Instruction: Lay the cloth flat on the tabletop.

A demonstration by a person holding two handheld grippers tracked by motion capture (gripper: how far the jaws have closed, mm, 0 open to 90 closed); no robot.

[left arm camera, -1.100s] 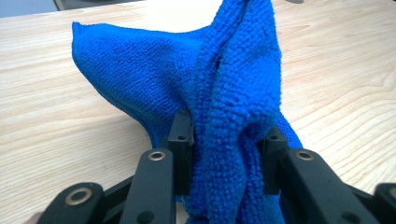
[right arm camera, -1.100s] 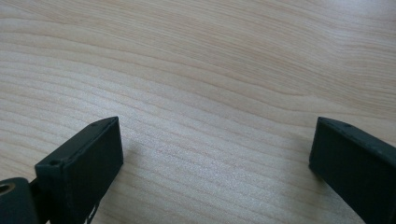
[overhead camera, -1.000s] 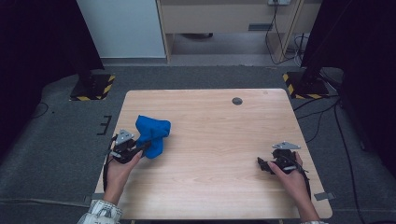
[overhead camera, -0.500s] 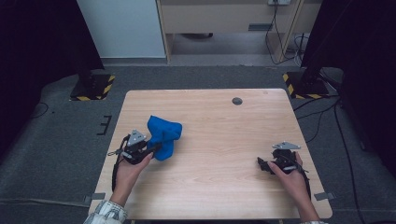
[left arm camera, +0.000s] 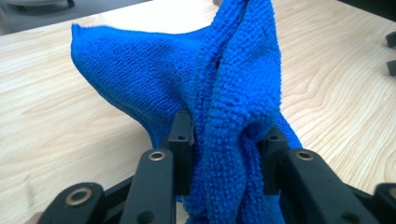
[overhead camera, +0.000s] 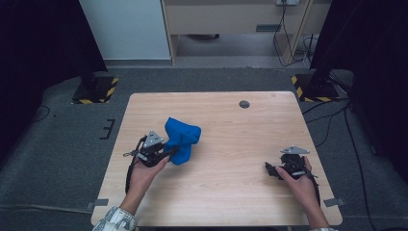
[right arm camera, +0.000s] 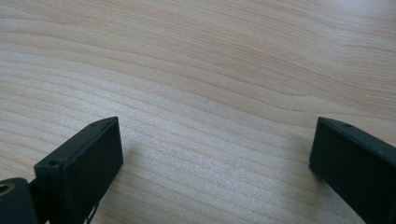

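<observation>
Left gripper view: I pinch the blue microfibre cloth [left arm camera: 219, 93] bunched, lifting it clear of the table [left arm camera: 56, 116]; right gripper [right arm camera: 215, 158] jaws spread, idle.

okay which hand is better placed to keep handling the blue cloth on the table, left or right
Left, probably. The left gripper already has its jaws clamped on the bunched blue cloth. The right gripper sits open near the table's far edge, well apart from it.

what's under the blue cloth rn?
Bare wooden table. The left gripper pinches the blue cloth into a bunch; in the left gripper view only wood grain shows around it. The patch beneath its drooping end is covered, so can't tell there.
</observation>
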